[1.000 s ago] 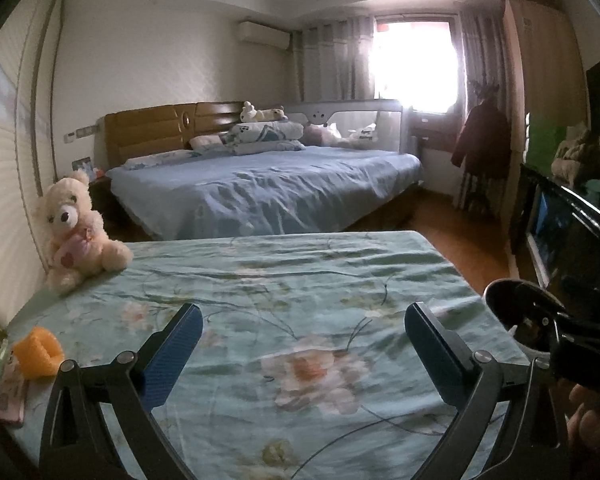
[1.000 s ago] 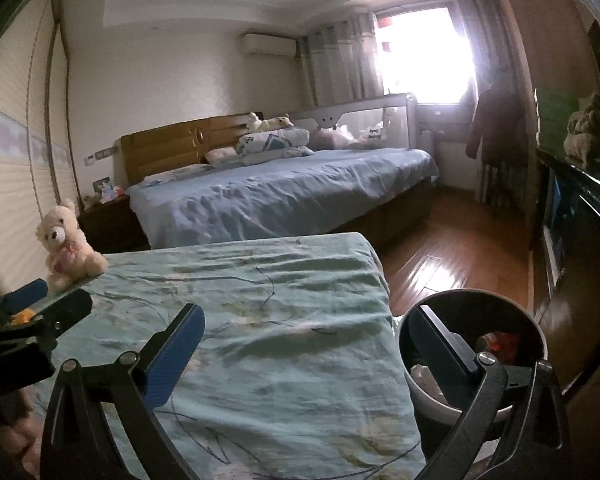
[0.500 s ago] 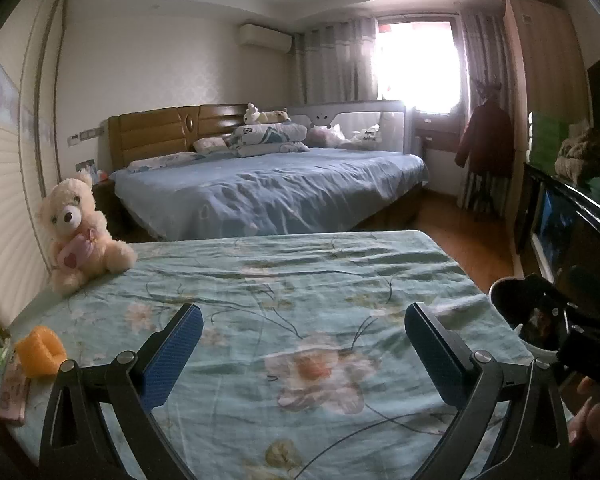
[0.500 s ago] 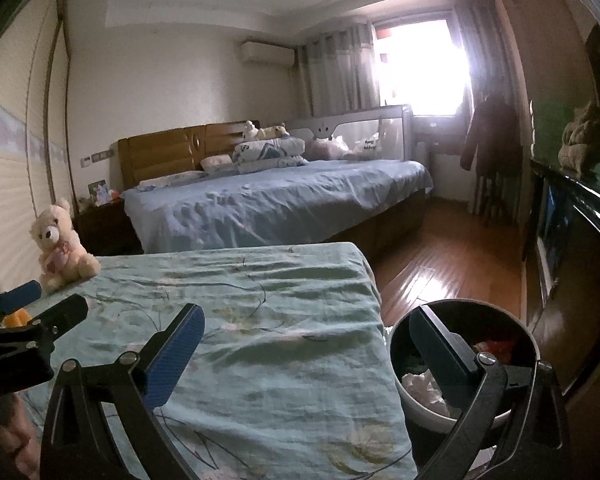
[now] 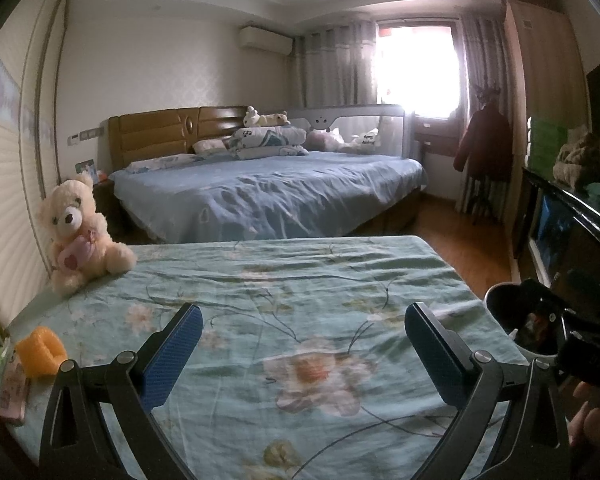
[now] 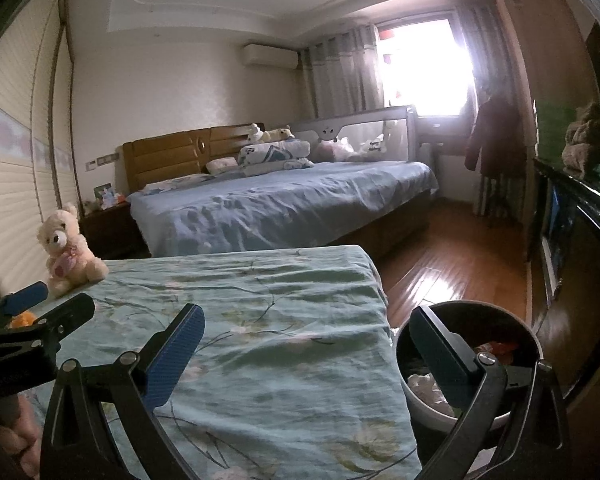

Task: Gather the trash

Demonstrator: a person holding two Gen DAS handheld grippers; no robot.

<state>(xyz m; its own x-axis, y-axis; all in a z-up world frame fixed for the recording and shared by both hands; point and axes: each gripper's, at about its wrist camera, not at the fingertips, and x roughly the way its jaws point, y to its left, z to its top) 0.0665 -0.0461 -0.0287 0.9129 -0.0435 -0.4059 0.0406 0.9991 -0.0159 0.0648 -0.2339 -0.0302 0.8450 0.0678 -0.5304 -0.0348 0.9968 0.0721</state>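
Both grippers hover over the floral bedsheet (image 5: 300,300), left gripper (image 5: 302,354) spread wide and empty, right gripper (image 6: 306,354) likewise agape, its right finger over the trash bin (image 6: 532,344) just beside the sheet's right edge, crumpled trash (image 6: 422,386) inside.

Round dark trash bin (image 6: 528,344) with pale outer wall, upright on floor just beside bed (image 6: 260,320) corner, white crumpled paper (image 6: 424,384) and orange-red wrapper (image 6: 496,347) inside
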